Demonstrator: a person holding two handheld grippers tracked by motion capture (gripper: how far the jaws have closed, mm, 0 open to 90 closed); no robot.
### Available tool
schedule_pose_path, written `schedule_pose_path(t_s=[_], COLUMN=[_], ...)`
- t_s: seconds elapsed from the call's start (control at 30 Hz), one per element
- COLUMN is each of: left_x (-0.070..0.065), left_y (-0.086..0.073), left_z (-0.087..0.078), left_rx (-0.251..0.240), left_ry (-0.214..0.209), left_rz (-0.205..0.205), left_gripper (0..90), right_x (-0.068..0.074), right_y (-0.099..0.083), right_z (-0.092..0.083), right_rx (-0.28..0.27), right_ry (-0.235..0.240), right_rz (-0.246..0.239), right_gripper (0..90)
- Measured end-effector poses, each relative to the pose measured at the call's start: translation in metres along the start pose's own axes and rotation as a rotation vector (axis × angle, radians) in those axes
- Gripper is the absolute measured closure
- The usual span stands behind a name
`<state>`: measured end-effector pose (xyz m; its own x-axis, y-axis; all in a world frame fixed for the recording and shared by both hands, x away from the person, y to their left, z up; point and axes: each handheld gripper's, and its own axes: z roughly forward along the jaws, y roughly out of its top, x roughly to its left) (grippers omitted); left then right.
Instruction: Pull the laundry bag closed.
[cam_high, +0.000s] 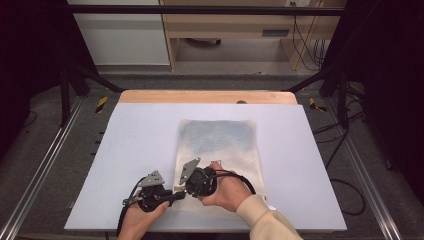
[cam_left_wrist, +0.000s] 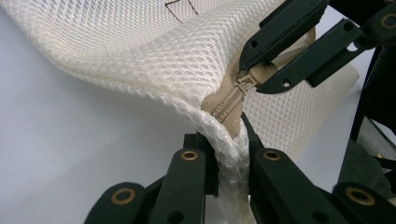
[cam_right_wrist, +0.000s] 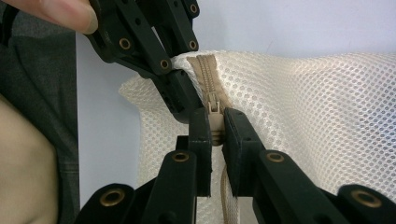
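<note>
A cream mesh bag (cam_high: 220, 150) lies flat on the white tabletop (cam_high: 140, 145), just right of centre, its long side running 12 to 6 o'clock, w/ a bluish patch showing through its upper half. Both grippers work at the bag's near-left corner, approx 7 o'clock of the bag. Left gripper (cam_left_wrist: 229, 163) has its fingers clamped together on the bag's white corded edge, right at the corner where the tan zipper (cam_left_wrist: 229, 105) ends; mesh folds up and over from there. Right gripper (cam_right_wrist: 215, 135) comes in from the 1 o'clock side in the left gripper view, its fingers closed on the zipper pull (cam_left_wrist: 264, 72), touching the slider. In the right gripper view the pull (cam_right_wrist: 215, 122) sits pinched between the two fingers, zipper teeth running up toward 12 o'clock, and the left gripper grips the bag edge just at 10 o'clock of it. In the high view, left gripper (cam_high: 172, 197) and right gripper (cam_high: 187, 187) sit nearly touching, each held in a hand; a cream sleeve (cam_high: 262, 217) covers the right forearm.
</note>
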<state>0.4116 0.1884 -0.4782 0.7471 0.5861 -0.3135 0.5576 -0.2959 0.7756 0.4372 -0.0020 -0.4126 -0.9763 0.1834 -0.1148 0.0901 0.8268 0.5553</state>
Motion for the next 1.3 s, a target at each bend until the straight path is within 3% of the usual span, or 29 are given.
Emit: schedule_pose_path(t_s=[1.3], left_x=[-0.004], left_y=[0.001], left_z=[-0.002], left_rx=[-0.022], left_ry=[-0.008], left_rz=[-0.003], left_gripper=[84.8], right_x=[-0.002], right_y=[-0.018], right_z=[-0.006], right_rx=[0.007], right_ry=[-0.032], right_rz=[0.037], right_gripper=[82.2])
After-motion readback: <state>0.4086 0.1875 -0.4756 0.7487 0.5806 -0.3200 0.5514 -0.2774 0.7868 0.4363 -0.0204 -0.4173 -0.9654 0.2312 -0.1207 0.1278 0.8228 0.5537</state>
